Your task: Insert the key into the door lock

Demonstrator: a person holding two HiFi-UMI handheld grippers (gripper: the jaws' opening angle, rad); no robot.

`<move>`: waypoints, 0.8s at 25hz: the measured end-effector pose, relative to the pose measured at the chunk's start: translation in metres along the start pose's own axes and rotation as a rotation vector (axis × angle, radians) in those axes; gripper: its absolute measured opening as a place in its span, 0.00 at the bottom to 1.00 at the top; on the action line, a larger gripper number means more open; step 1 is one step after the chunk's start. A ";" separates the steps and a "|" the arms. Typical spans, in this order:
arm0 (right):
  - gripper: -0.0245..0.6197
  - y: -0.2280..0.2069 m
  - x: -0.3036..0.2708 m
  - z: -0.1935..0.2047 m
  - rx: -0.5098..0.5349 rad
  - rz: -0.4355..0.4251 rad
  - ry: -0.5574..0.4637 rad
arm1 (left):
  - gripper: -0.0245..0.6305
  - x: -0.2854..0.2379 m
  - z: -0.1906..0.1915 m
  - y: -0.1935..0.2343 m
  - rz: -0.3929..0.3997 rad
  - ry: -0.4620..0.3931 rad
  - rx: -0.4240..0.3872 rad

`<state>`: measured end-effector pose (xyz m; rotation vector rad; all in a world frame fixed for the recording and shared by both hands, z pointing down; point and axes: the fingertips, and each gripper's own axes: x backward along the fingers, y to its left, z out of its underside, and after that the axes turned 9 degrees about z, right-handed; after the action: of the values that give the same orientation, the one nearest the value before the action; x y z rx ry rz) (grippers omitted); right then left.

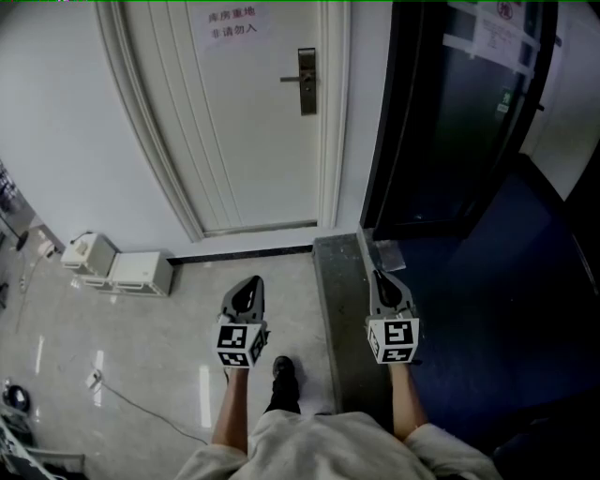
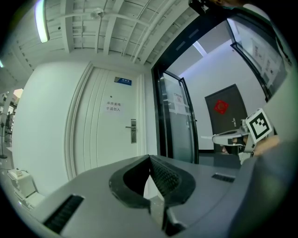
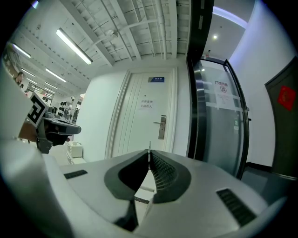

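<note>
Pinching what I take for the key [image 3: 149, 147], my right gripper [image 3: 149, 153] has its jaws pressed together, and only a thin metal edge shows above the tips. My left gripper [image 2: 150, 158] is closed too, with nothing between its pads.

The door lock [image 1: 307, 81] is a dark upright plate with a lever handle, close to the right edge of the white door [image 1: 253, 131]. It is well apart from both grippers, and I cannot make out its keyhole from here.

I judge the key light, stiff and smooth, so it could easily swivel in the pads. I want my hold on its broad head, with the blade free and in line with the jaws.

A paper sign [image 1: 232, 23] near the door's top edge seems to read "库房重地 非请勿入". The blue plate [image 3: 158, 79] above the door is too small to read, as are the notices on the glass door [image 3: 219, 125] to the right.
</note>
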<state>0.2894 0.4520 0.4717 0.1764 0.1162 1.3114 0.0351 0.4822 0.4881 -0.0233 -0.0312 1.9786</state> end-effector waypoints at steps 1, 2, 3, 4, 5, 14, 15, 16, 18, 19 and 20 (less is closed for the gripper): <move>0.08 0.002 -0.009 0.001 0.004 0.000 0.001 | 0.07 -0.007 0.003 0.008 0.000 0.002 0.004; 0.08 0.003 -0.020 0.003 0.009 0.000 0.003 | 0.07 -0.016 0.006 0.015 0.002 0.005 0.008; 0.08 0.003 -0.031 0.004 0.014 0.002 0.005 | 0.06 -0.025 0.008 0.022 0.006 0.007 0.012; 0.08 0.004 -0.043 0.005 0.017 0.005 0.007 | 0.07 -0.036 0.010 0.030 0.013 0.008 0.015; 0.08 0.005 -0.055 0.005 0.020 0.009 0.011 | 0.07 -0.049 0.011 0.038 0.022 0.008 0.019; 0.08 0.024 -0.197 -0.018 0.053 0.050 0.026 | 0.07 -0.166 -0.005 0.140 0.097 -0.016 0.023; 0.08 0.028 -0.213 -0.022 0.057 0.054 0.027 | 0.07 -0.177 -0.008 0.153 0.102 -0.017 0.025; 0.08 0.031 -0.229 -0.025 0.060 0.058 0.028 | 0.07 -0.189 -0.010 0.166 0.106 -0.019 0.027; 0.08 0.037 -0.261 -0.034 0.063 0.067 0.024 | 0.07 -0.211 -0.015 0.192 0.116 -0.020 0.031; 0.08 0.039 -0.277 -0.037 0.065 0.073 0.022 | 0.06 -0.222 -0.016 0.204 0.121 -0.020 0.030; 0.08 0.042 -0.292 -0.041 0.066 0.078 0.021 | 0.07 -0.232 -0.018 0.216 0.126 -0.020 0.028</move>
<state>0.1681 0.1827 0.4359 0.2250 0.1723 1.3881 -0.0704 0.1836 0.4638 0.0130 -0.0154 2.1050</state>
